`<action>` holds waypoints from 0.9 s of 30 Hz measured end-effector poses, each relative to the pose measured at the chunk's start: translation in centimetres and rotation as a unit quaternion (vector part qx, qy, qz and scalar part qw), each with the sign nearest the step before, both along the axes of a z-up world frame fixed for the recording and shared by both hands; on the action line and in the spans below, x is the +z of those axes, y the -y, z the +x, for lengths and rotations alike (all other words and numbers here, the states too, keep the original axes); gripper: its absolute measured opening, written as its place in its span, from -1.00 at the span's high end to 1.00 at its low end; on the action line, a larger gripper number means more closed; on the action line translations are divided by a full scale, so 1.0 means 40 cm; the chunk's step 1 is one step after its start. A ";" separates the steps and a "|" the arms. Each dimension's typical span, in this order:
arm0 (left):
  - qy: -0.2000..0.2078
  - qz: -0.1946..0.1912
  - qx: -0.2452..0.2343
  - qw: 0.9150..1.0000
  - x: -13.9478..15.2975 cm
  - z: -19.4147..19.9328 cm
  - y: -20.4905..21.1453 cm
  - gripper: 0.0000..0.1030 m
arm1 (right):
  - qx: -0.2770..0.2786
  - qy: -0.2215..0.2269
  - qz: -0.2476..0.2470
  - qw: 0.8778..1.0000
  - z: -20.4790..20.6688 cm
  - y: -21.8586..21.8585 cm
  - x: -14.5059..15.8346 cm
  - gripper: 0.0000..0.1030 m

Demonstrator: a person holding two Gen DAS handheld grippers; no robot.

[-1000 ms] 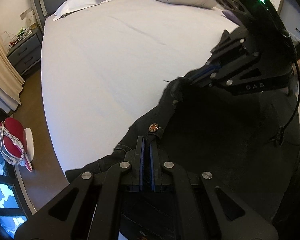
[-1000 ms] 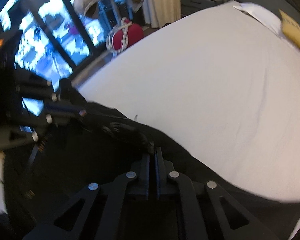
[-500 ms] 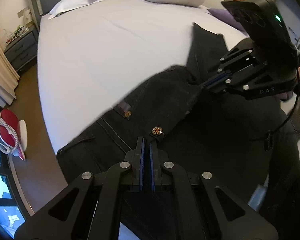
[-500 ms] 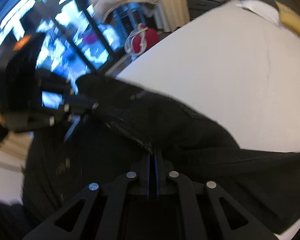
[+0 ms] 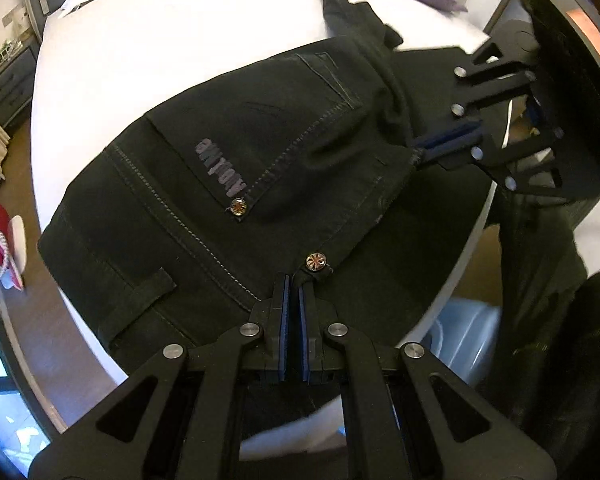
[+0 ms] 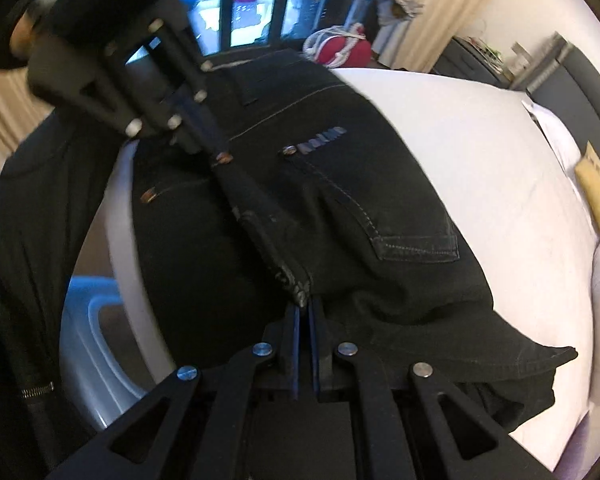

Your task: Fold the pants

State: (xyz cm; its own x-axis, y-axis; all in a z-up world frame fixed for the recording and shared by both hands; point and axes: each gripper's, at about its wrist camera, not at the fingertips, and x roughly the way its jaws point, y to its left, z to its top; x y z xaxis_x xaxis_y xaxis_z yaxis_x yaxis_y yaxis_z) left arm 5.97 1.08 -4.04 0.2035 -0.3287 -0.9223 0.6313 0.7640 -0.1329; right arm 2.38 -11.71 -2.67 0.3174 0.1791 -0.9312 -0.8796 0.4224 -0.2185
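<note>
Since a second ago the black denim pants [image 5: 228, 168] have spread across the white bed sheet [image 5: 160, 32], back pocket and grey lettering uppermost; left gripper [image 5: 292, 300] is clenched on the waistband by a copper rivet; right gripper [image 6: 305, 320] pinches the same band further along; one leg runs off frame at lower right; open sheet lies toward the upper left.

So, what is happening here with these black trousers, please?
A person is folding black pants on a white bed, with a gripper in each hand. The left gripper is shut on the fabric next to a metal button. The right gripper is shut on a folded edge further along. The pants lie on the bed, back pocket facing up, with the cloth between the two grippers pulled up.
</note>
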 end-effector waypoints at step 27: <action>0.024 0.060 -0.015 0.998 -0.025 -0.085 0.022 0.92 | 0.031 0.067 -0.071 0.995 -0.138 -0.091 -0.091 0.88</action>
